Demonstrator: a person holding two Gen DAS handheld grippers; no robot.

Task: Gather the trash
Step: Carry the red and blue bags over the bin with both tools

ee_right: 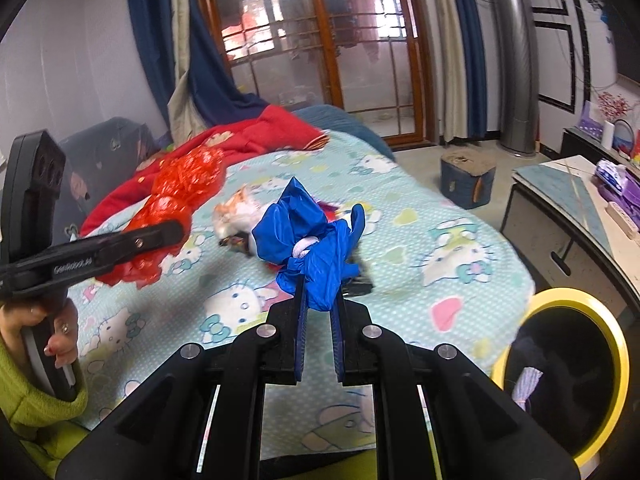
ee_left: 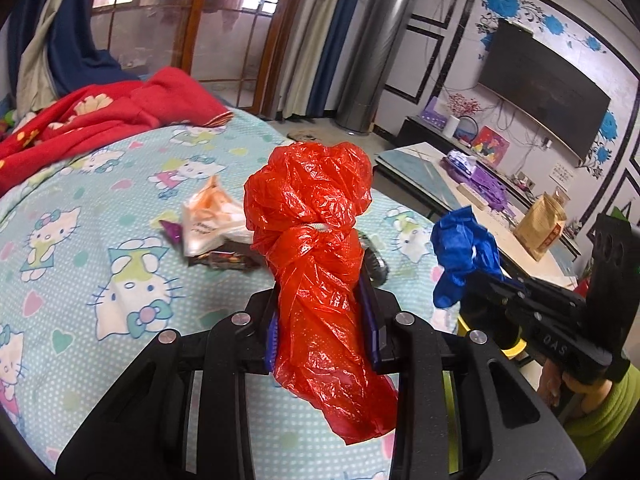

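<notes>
A crumpled red plastic bag (ee_left: 316, 264) is clamped between the fingers of the left gripper (ee_left: 324, 312) and is held up above the bed (ee_left: 100, 240), whose sheet is printed with cartoon cats. A blue plastic bag (ee_right: 312, 240) is pinched in the same way by the right gripper (ee_right: 320, 308), also raised over the bed. An orange-and-white wrapper (ee_left: 210, 216) and a dark wrapper (ee_left: 226, 258) are left lying on the bed beyond both bags, and a yellow-rimmed bin (ee_right: 600, 368) is seen beside the bed's edge.
</notes>
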